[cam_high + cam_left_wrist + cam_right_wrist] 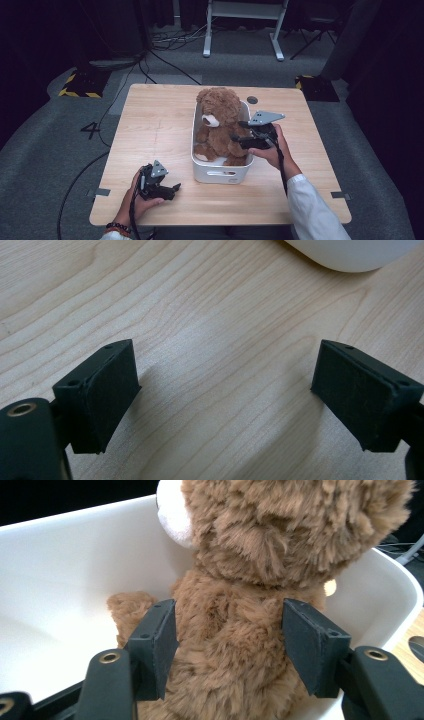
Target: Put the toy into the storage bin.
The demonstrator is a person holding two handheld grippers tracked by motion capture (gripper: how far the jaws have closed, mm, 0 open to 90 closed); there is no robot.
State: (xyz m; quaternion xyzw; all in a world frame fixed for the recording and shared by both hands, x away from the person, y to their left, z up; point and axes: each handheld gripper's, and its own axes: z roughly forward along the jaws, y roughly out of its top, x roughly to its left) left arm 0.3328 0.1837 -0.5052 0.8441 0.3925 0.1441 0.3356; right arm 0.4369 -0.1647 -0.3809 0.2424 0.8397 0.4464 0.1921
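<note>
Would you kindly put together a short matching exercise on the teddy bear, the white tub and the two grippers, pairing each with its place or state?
Things:
1. teddy bear
2. white tub
3. left gripper
4. right gripper

Places or states:
A. open over bare wood of the table
B. sits in the tub
C. jaws on either side of the bear's body
D. stands on the table, holding the bear

Pairs: 1-B, 2-D, 3-A, 4-C

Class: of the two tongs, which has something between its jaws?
The right tongs: its jaws straddle the teddy bear's body in the white bin. The left tongs stand open over bare table.
</note>
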